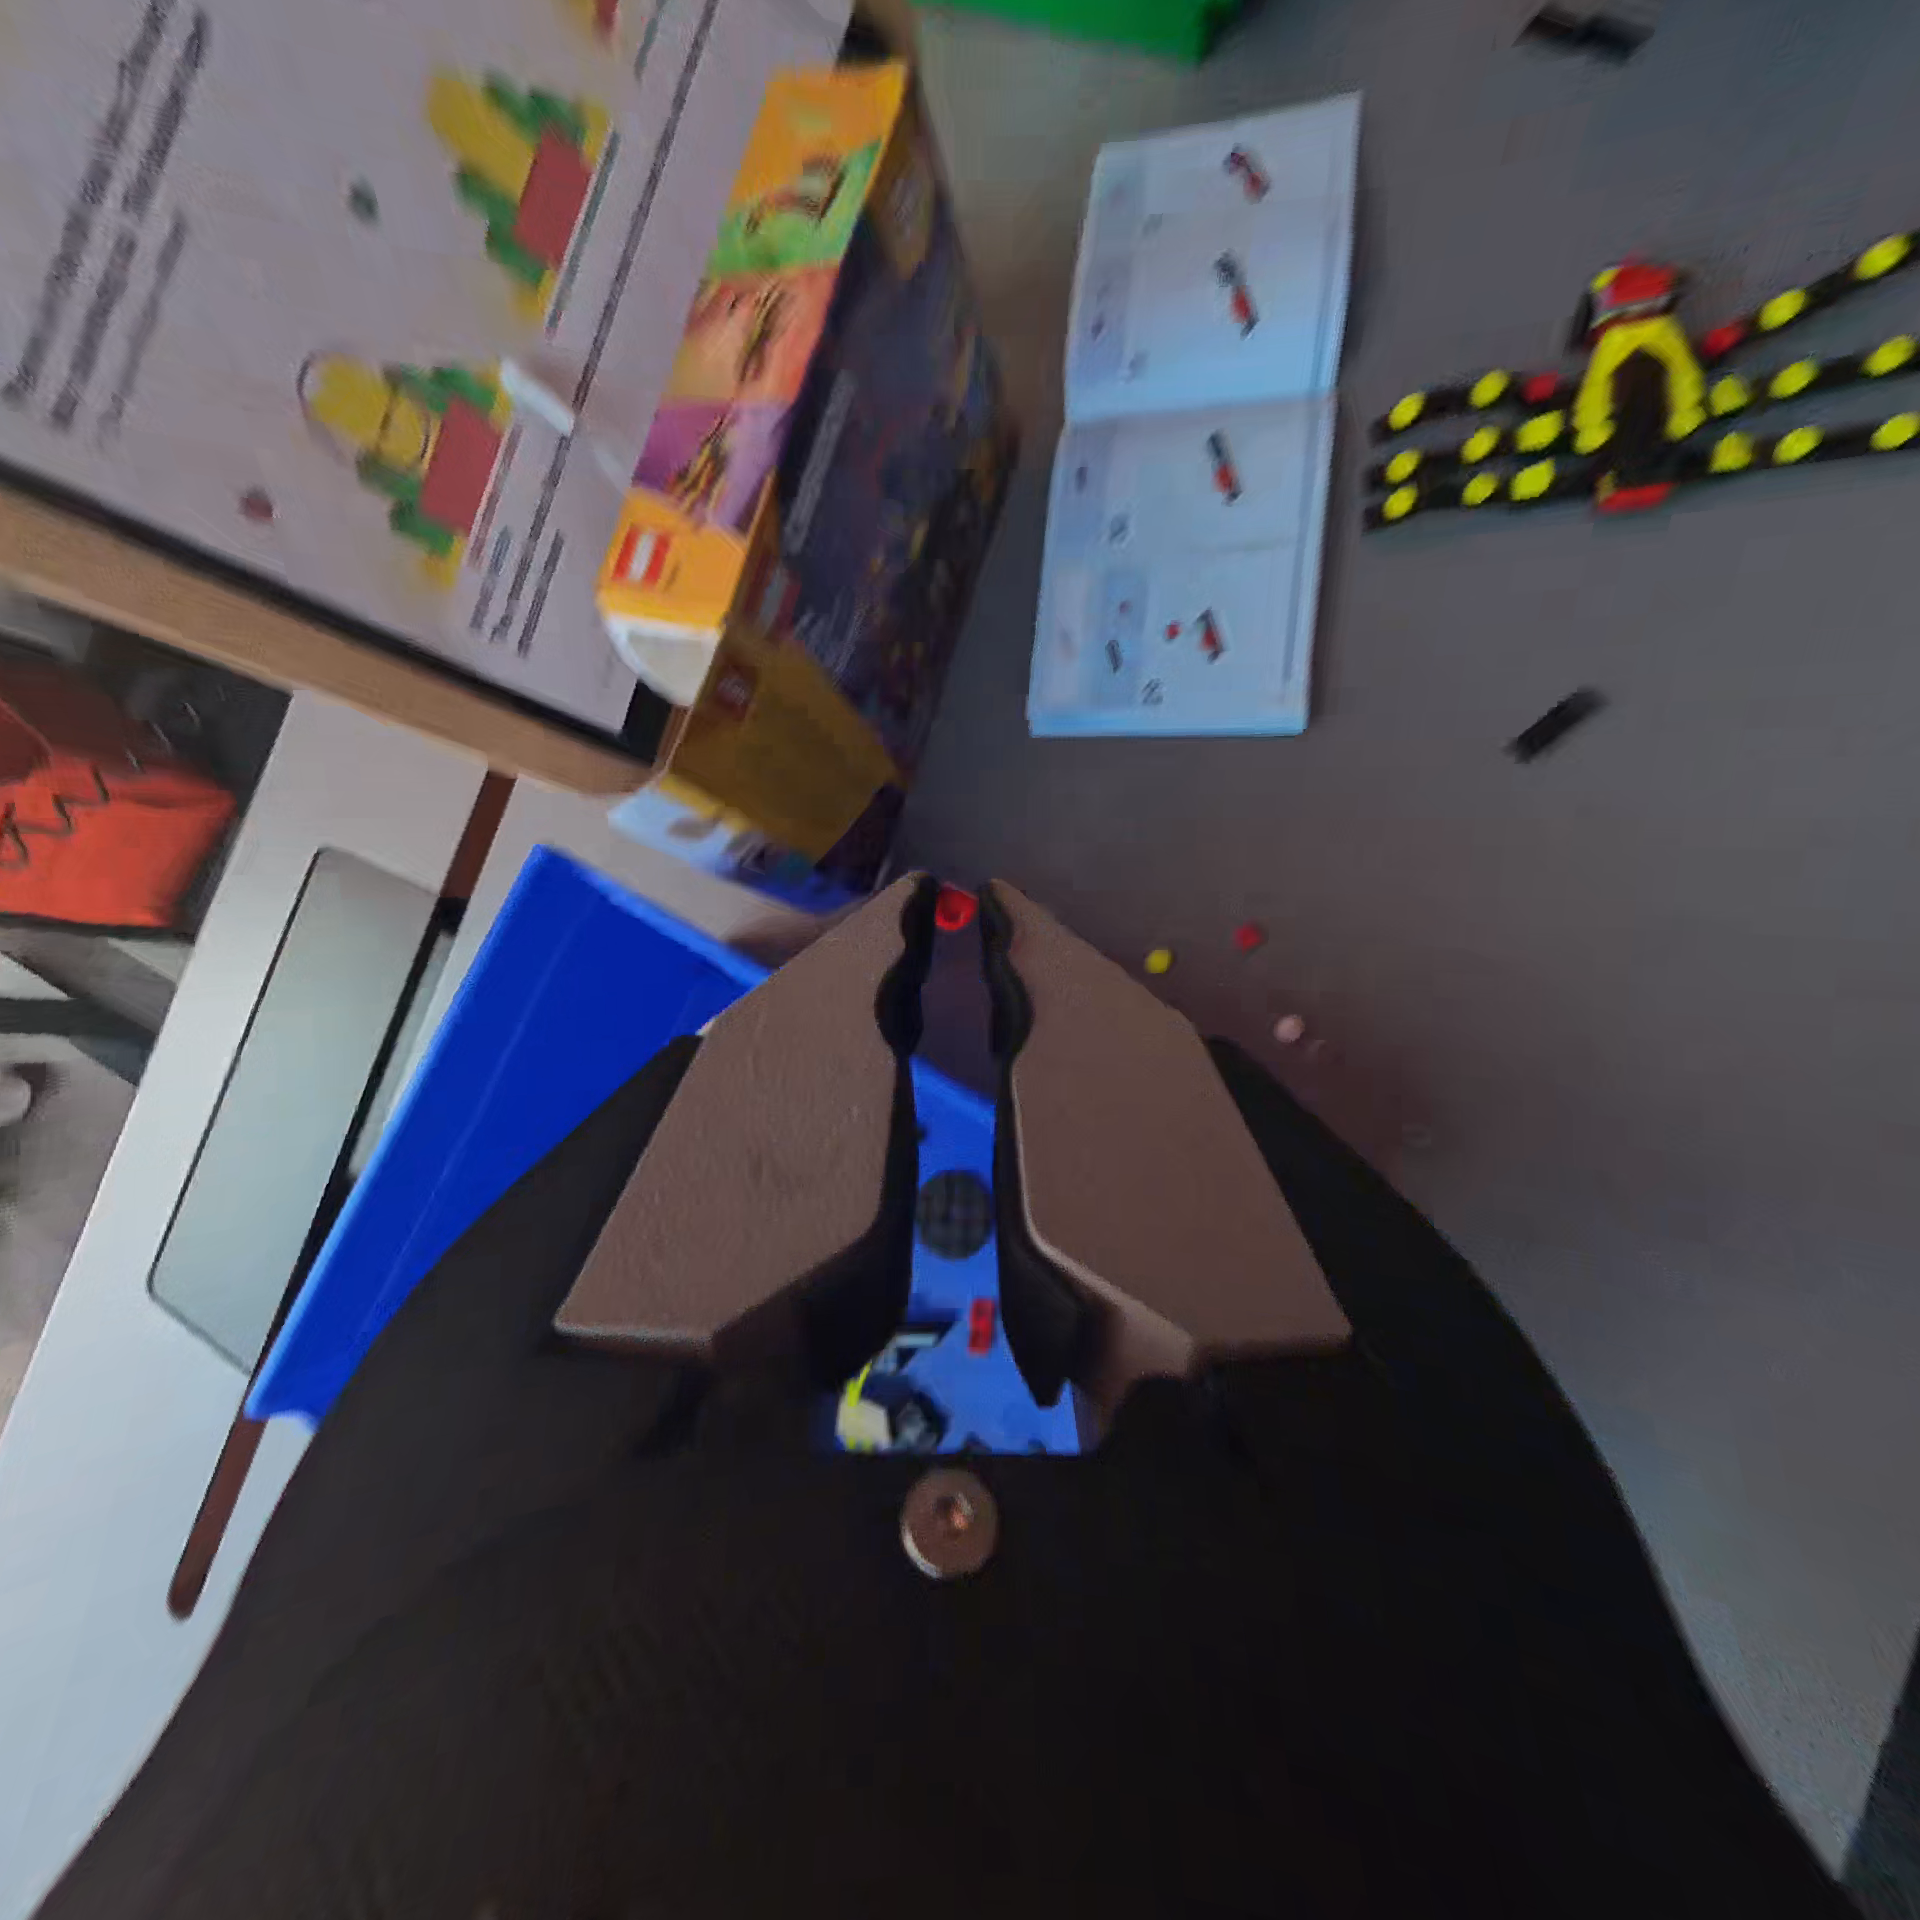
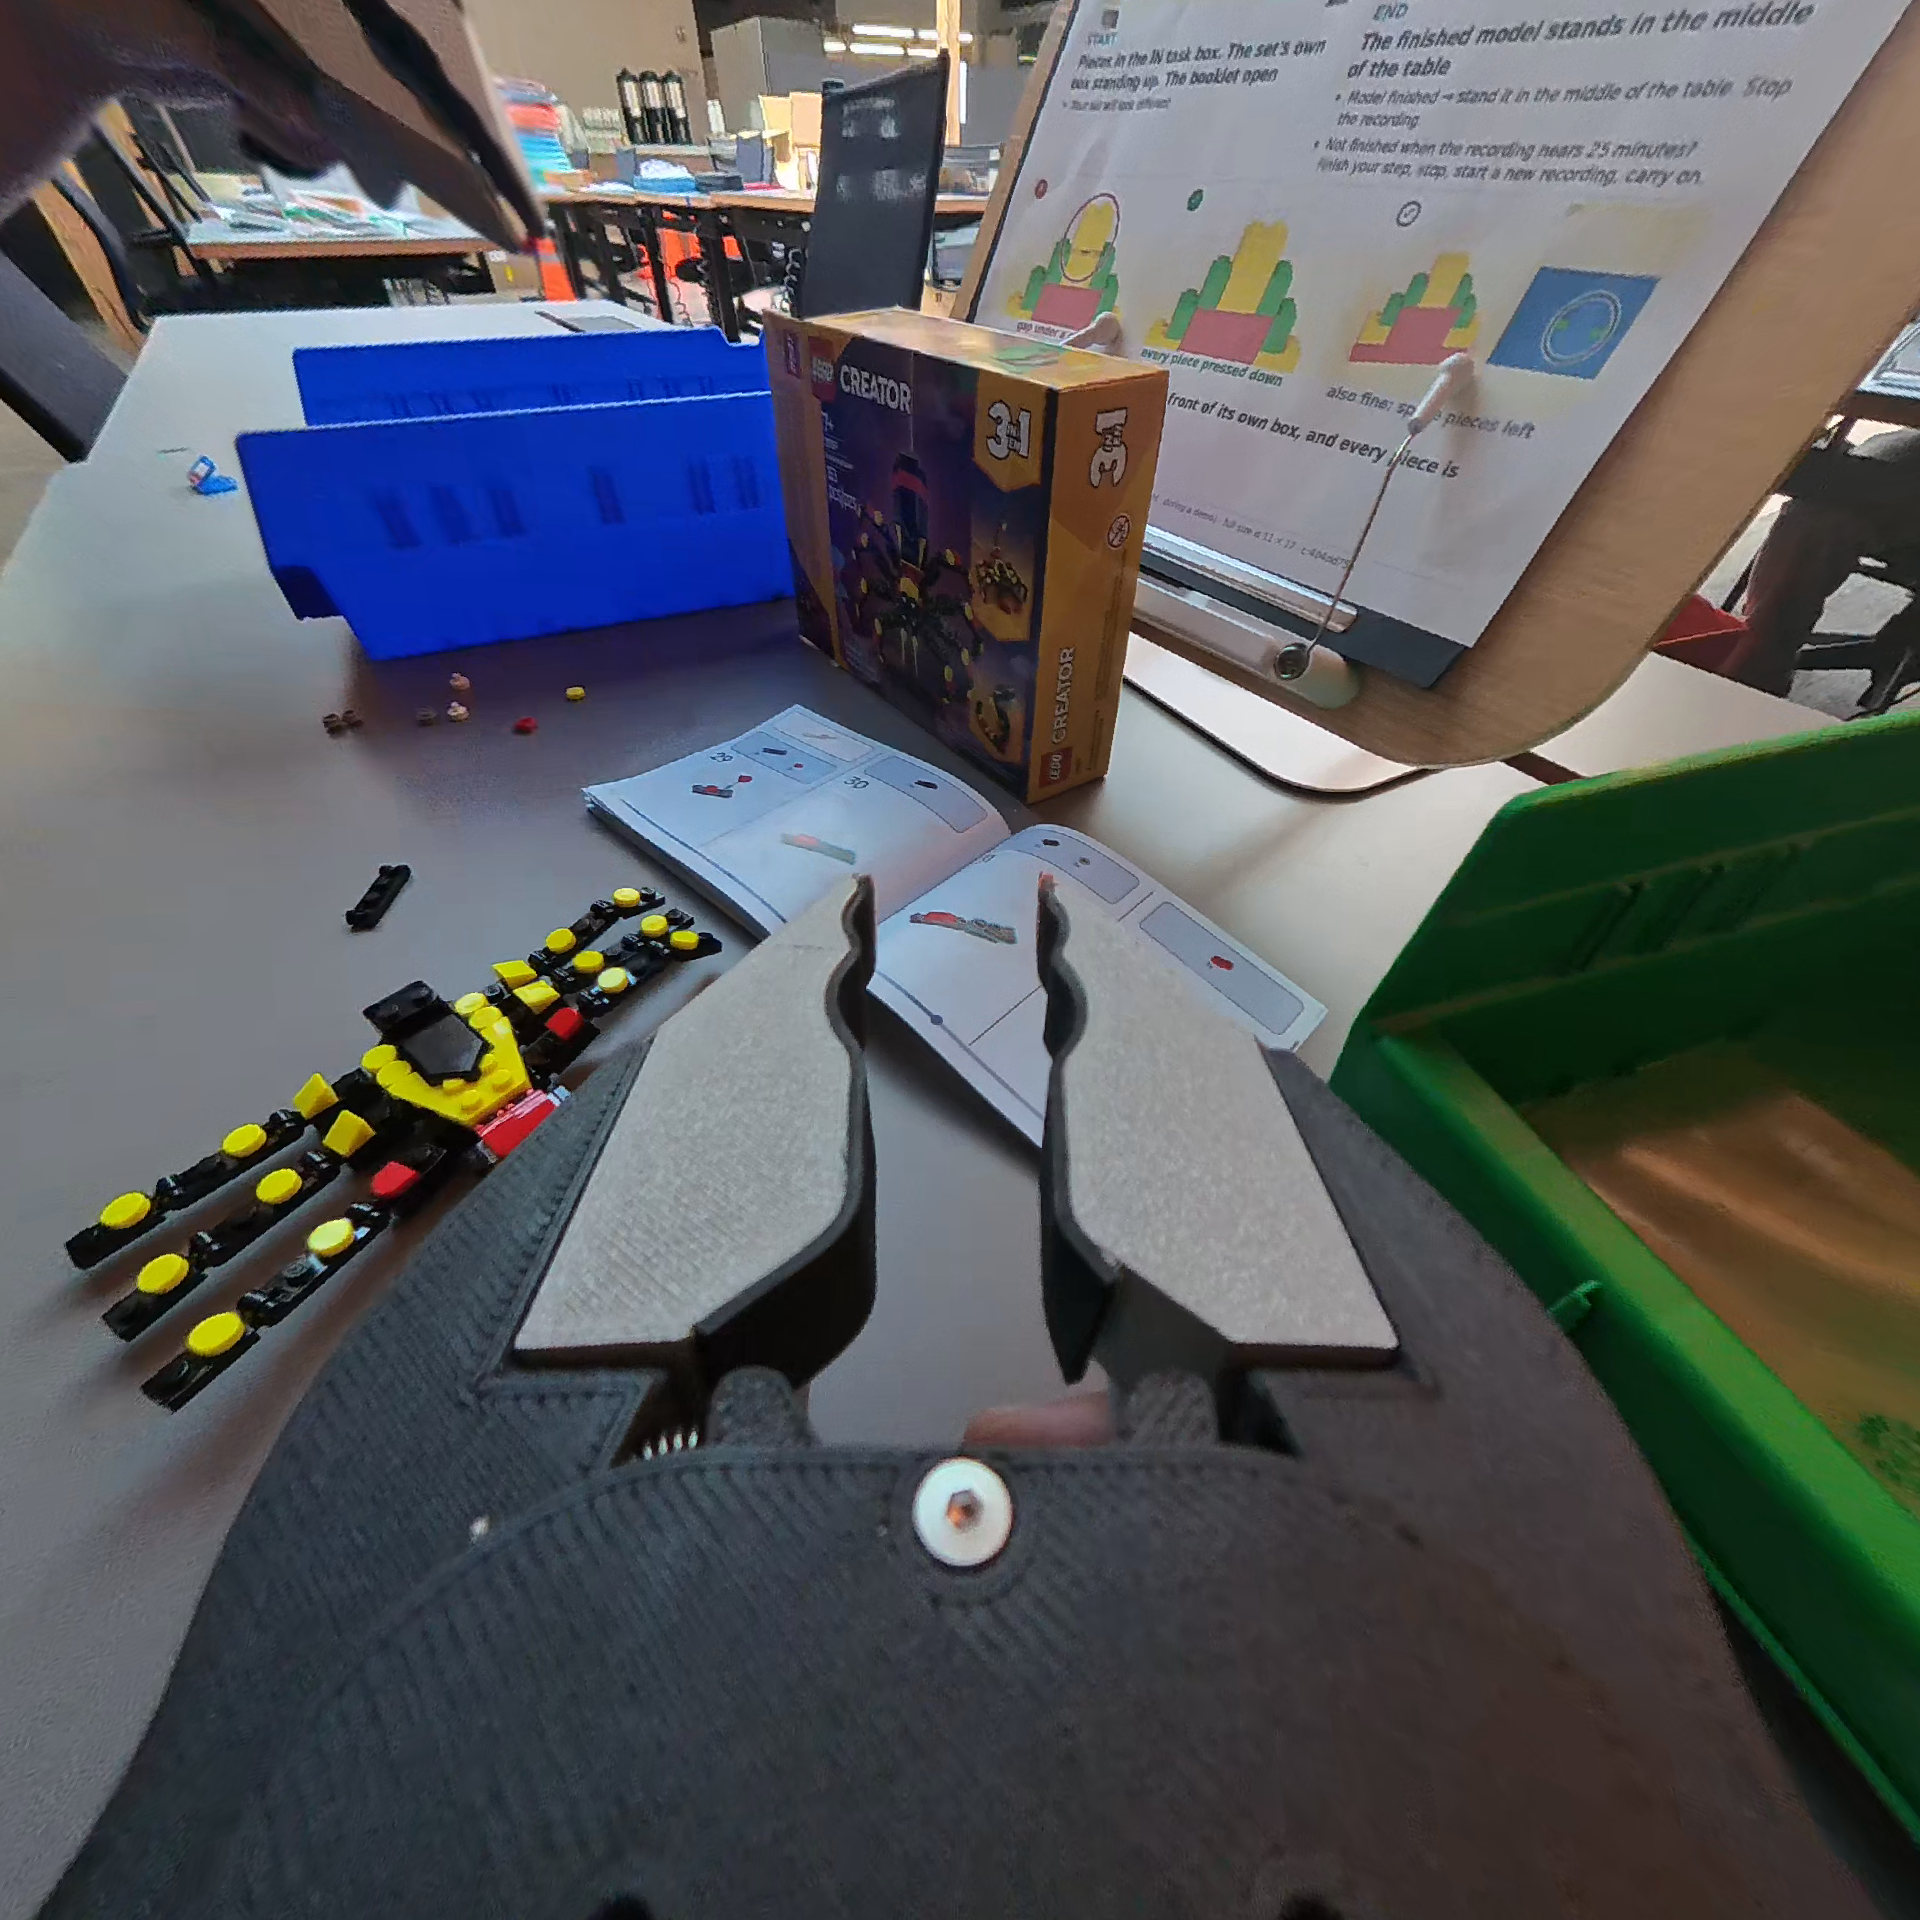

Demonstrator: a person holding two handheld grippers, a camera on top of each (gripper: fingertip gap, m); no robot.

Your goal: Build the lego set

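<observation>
The left gripper [image 1: 954, 902] pinches a small red piece [image 1: 953, 908] above the blue bin [image 1: 499, 1091]. The right gripper [image 2: 951, 904] hovers spread and empty over the booklet [image 2: 831, 821]; the black-and-yellow model [image 2: 416, 1101] lies just left of it on the table [image 2: 208, 831]

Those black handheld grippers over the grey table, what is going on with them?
A person is building a Lego set with a two-finger tool in each hand. The left gripper pinches a small red Lego piece at its fingers' tips, above the blue plastic bin. The right gripper hangs open and empty over the open instruction booklet. The half-built black and yellow spider model lies flat on the grey table, with a few loose small pieces near the bin.
</observation>
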